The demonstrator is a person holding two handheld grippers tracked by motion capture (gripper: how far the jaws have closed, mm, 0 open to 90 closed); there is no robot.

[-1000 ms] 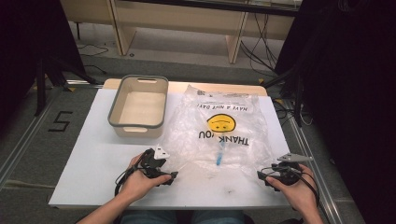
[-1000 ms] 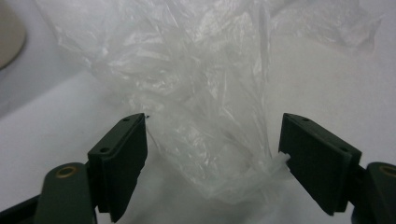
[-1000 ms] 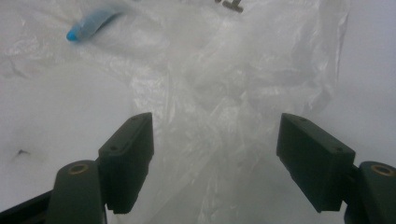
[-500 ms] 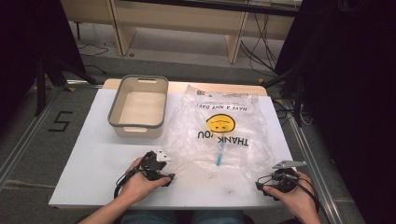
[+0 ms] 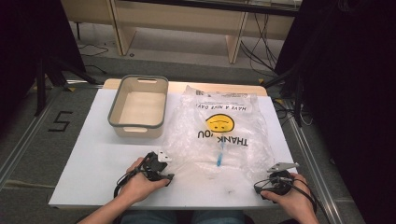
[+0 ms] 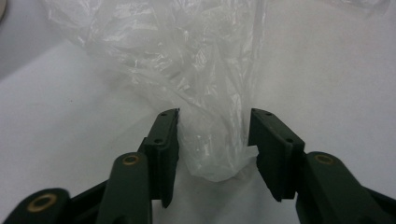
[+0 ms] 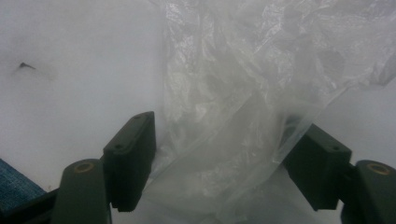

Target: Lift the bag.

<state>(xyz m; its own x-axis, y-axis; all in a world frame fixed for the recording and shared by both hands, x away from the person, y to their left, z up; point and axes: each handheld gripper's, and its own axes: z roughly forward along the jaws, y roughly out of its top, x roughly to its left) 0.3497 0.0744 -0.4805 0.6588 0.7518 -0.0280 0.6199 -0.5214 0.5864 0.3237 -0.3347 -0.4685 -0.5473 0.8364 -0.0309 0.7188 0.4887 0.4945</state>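
Both tongs, left (image 6: 212, 140) closing and right (image 7: 219, 158) wide, straddle the plastic bag's (image 5: 219, 135) near corners without pinching, evidently preparing to lift it.

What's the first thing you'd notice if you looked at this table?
The big crinkly clear plastic bag with a yellow smiley face, spread across the middle of the white table. Next, the grey-rimmed tub beside it at the back left. Near the front edge, the left gripper and the right gripper each have a bottom corner of the bag between their open jaws; the left jaws have just been closing.
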